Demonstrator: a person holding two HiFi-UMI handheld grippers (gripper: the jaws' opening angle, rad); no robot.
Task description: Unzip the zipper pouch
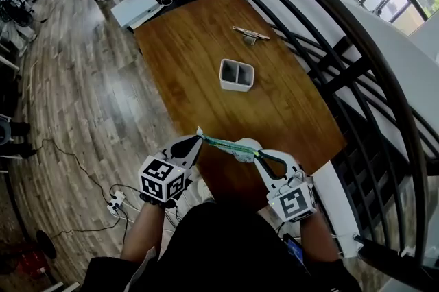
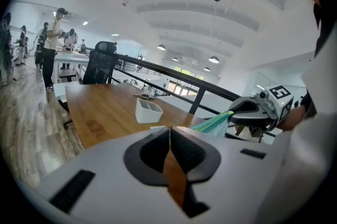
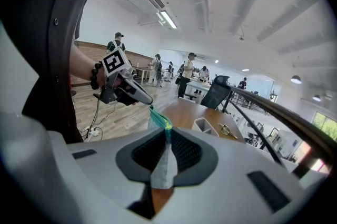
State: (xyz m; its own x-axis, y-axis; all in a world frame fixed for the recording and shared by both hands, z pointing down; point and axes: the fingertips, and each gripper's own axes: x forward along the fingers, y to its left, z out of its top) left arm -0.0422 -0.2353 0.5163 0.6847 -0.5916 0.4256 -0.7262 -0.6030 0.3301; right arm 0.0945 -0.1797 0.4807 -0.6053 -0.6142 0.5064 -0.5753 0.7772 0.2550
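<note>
A pale zipper pouch [image 1: 236, 148] with a green zipper hangs stretched between my two grippers, over the near edge of the wooden table [image 1: 199, 51]. My left gripper [image 1: 198, 138] is shut at the zipper's left end, on what looks like the small pull. In the left gripper view its jaws [image 2: 169, 132] are fully together and the pull is hidden. My right gripper [image 1: 260, 155] is shut on the pouch's right end. In the right gripper view, pale fabric [image 3: 162, 165] is pinched between its jaws [image 3: 168, 140], and the green zipper [image 3: 159, 116] runs toward the left gripper [image 3: 149, 104].
A white two-compartment holder [image 1: 236, 75] stands mid-table, with a small metal object [image 1: 251, 35] beyond it. A dark railing [image 1: 357, 71] runs along the table's right side. A power strip and cables [image 1: 115, 201] lie on the wood floor at left. People and an office chair [image 2: 100, 66] are far off.
</note>
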